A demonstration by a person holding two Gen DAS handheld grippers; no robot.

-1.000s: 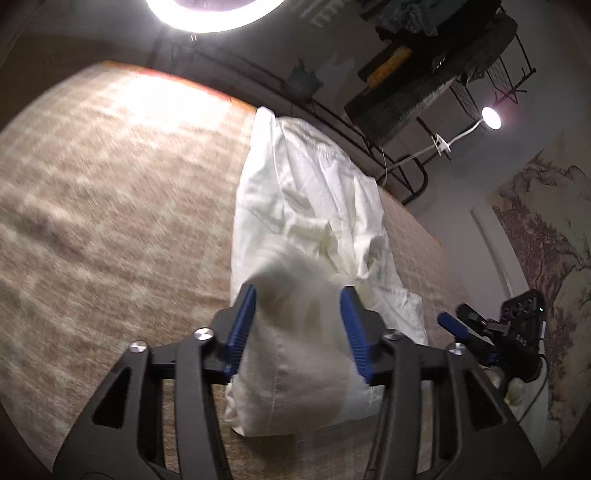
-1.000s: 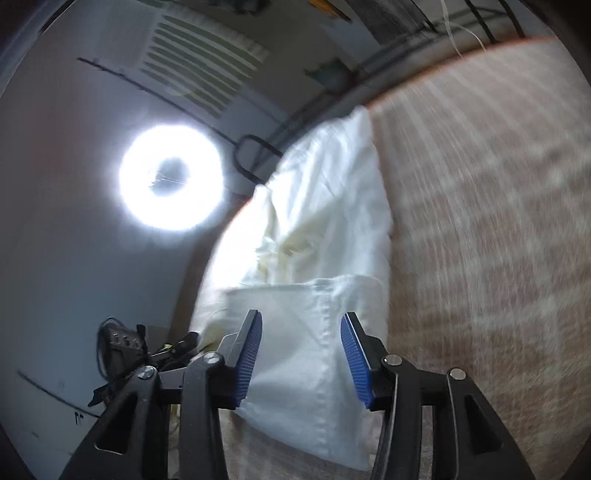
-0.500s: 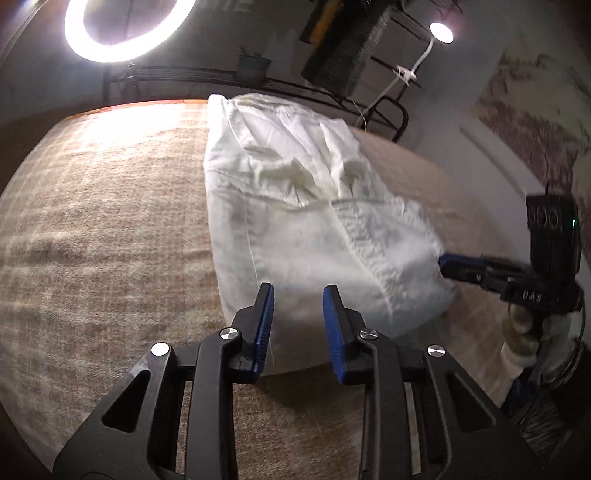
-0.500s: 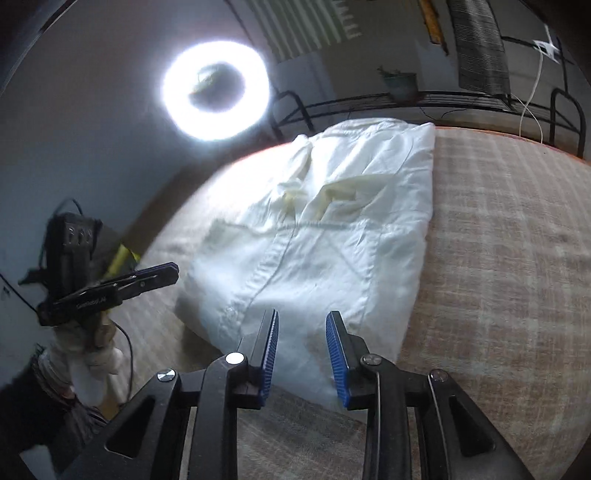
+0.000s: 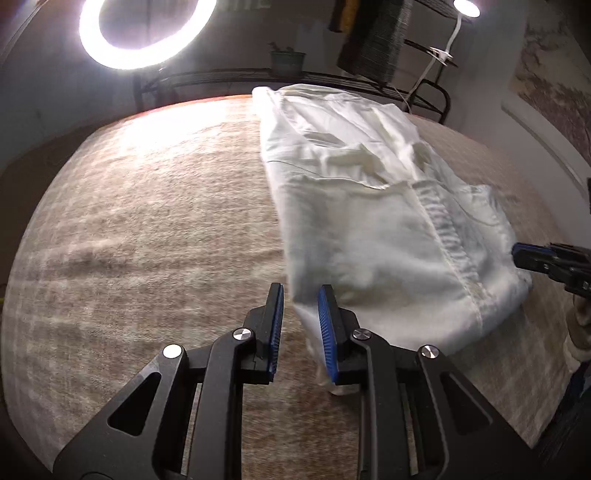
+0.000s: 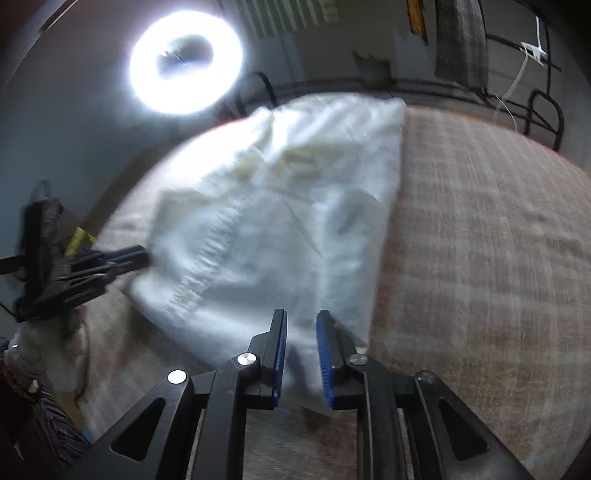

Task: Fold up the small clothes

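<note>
1. The left gripper point(image 5: 300, 326) has come down to the white garment's point(image 5: 369, 229) near left corner; its jaws are closing, a gap showing, cloth edge beside one pad.
2. The garment lies lengthwise on the woven tabletop point(image 5: 147, 240), long axis running to the far edge, partly folded.
3. The right gripper point(image 6: 301, 354) is closing its jaws around the near right corner, so another fold looks imminent.

My room is dim; a ring light point(image 5: 142, 27) blows out to pure white and throws glare across the beige cloth surface point(image 5: 147, 221). A small lamp point(image 5: 466, 6) glows far right. My right wrist view is motion-blurred, softening the white garment point(image 6: 280, 221). Fisheye bends the edges, corners dark
</note>
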